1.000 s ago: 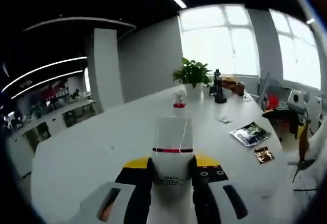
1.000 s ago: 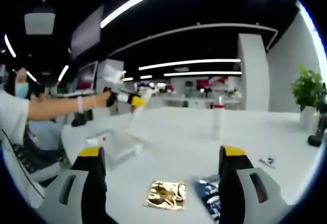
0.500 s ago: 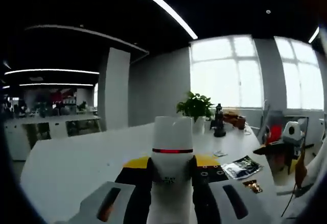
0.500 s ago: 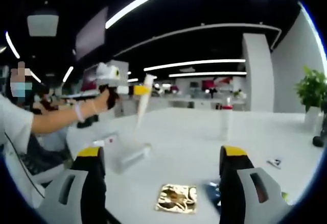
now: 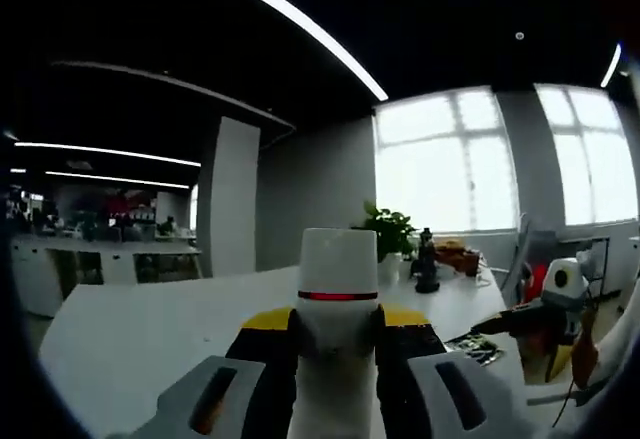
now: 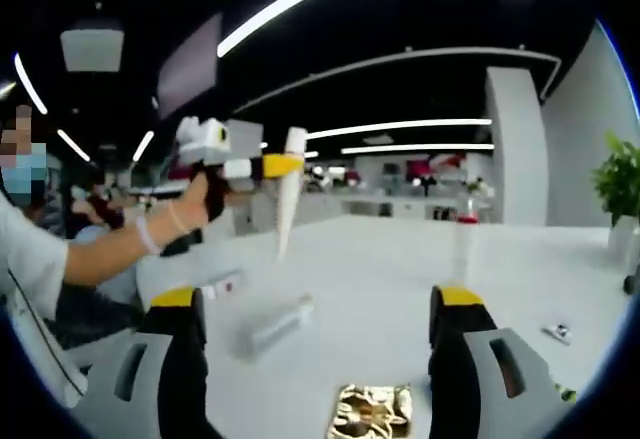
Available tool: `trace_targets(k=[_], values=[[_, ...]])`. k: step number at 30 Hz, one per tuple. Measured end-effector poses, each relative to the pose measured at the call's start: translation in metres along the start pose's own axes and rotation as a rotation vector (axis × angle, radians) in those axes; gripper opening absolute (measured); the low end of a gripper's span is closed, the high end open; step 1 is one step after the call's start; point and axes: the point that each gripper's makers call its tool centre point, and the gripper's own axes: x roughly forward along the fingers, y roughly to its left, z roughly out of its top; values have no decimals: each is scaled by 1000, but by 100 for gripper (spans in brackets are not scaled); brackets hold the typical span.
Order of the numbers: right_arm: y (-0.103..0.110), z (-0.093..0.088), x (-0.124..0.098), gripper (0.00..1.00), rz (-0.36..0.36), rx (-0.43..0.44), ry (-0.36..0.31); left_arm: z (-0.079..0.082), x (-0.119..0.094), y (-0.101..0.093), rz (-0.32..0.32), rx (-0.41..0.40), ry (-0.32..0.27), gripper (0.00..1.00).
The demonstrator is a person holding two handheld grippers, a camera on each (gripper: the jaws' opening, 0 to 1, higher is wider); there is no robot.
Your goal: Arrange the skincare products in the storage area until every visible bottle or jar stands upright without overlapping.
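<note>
- In the right gripper view, a person's hand (image 6: 205, 197) at the left holds the left gripper (image 6: 268, 166) raised above the counter (image 6: 400, 269), clamped on a white tube (image 6: 290, 191) that hangs with its narrow end downward.
- Below it, a second white tube (image 6: 272, 327) lies on its side on the counter, with a small white item marked in red (image 6: 224, 285) just to its left.
- A gold foil sachet (image 6: 373, 406) lies flat between the right gripper's (image 6: 318, 324) two jaws, which stand wide apart with nothing between them.
- Farther right, a slim clear bottle with a red cap (image 6: 464, 242) stands upright on the counter.
- In the left gripper view, the left gripper (image 5: 337, 331) has its jaws closed on the white tube (image 5: 338, 309), whose red band sits just above the jaw tips.
- To the right, a potted plant (image 5: 391, 238) and a dark bottle (image 5: 427, 260) stand near the counter's far edge.
</note>
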Motion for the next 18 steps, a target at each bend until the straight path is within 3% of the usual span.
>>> trace_targets(k=[8,18], values=[[12,7,23,91,25,2,-7,12,-7,-25,-28,-7,-32,28],[34,15,50,89,66,-2,-17,13,-14,-40,-7,-6,-50,28]])
